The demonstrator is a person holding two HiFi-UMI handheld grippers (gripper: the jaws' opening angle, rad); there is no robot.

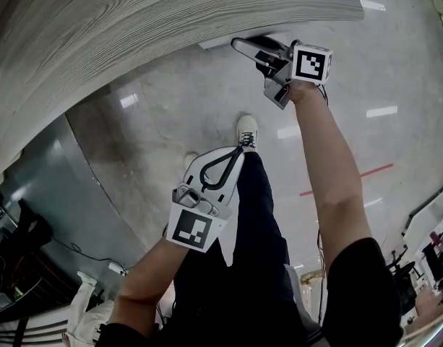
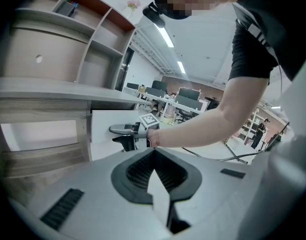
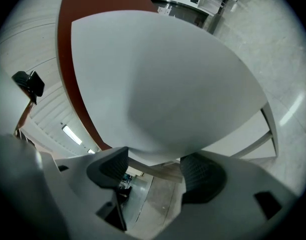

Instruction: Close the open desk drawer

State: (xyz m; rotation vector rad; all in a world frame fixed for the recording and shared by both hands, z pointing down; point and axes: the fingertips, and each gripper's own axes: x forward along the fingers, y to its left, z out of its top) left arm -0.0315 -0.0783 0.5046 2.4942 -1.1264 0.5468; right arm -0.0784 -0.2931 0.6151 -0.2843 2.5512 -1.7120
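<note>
Your task's thing, the white flat-fronted desk drawer (image 1: 220, 43), sits directly under the front edge of the grey wood-grain desk top (image 1: 134, 27). In the head view only a narrow pale strip of it shows past that edge. Its face is plain and smooth, and no handle can be made out.

Your right gripper (image 1: 246, 49) is stretched out to that strip on your extended arm, above the polished grey stone floor (image 1: 170, 121). Your left gripper (image 1: 235, 155) hangs low by your leg, near your white shoe (image 1: 246, 130) and well apart from the desk.

The right gripper view shows what the head view cannot. The drawer (image 3: 162, 79) fills almost the whole frame, with a red-brown band (image 3: 68, 79) along its left side. The right gripper (image 3: 153, 166) has its tongs spread apart and the drawer's lower edge sits right at the pads. You cannot tell from here whether they touch it.

The left gripper view gives the side-on look. The drawer (image 2: 104, 134) is an upright white panel below the desk top (image 2: 53, 89), with an open-fronted wooden shelf unit (image 2: 93, 29) standing above. The right gripper (image 2: 124, 130) is right up against the panel at the end of your forearm (image 2: 202, 126). The left gripper (image 2: 155, 156) has its tongs pressed together with nothing between them.
</note>
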